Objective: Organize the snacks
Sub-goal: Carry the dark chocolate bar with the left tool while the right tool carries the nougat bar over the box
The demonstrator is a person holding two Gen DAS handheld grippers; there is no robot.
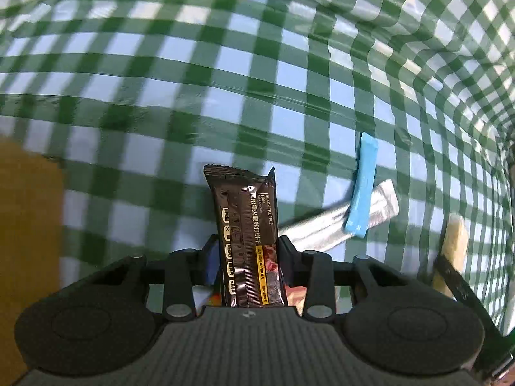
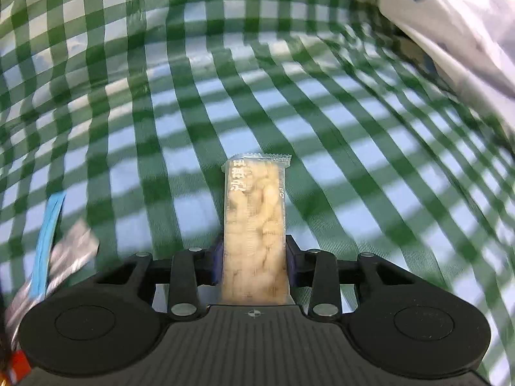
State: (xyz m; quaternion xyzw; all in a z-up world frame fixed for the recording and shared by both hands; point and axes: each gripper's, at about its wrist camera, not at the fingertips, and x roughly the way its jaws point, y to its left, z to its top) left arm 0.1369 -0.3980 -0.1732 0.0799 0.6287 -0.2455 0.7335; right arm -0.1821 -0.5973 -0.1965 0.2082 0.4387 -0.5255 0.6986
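My left gripper (image 1: 247,254) is shut on a dark brown snack bar (image 1: 246,218) labelled black truffle ham, which sticks out forward between the jaws over the green checked cloth (image 1: 161,103). My right gripper (image 2: 254,257) is shut on a clear-wrapped pale yellow snack bar (image 2: 256,212), held lengthwise between its jaws. A blue stick pack (image 1: 362,186) lies across a silver sachet (image 1: 334,222) to the right of the left gripper; the blue stick pack (image 2: 48,234) and silver sachet (image 2: 69,257) also show at the left edge of the right wrist view.
A yellow-brown box or surface (image 1: 25,225) fills the left edge of the left wrist view. The other gripper with its pale bar (image 1: 454,251) shows at the right edge. A white patterned fabric (image 2: 450,25) hangs at upper right. A red-orange item (image 2: 16,366) peeks in at lower left.
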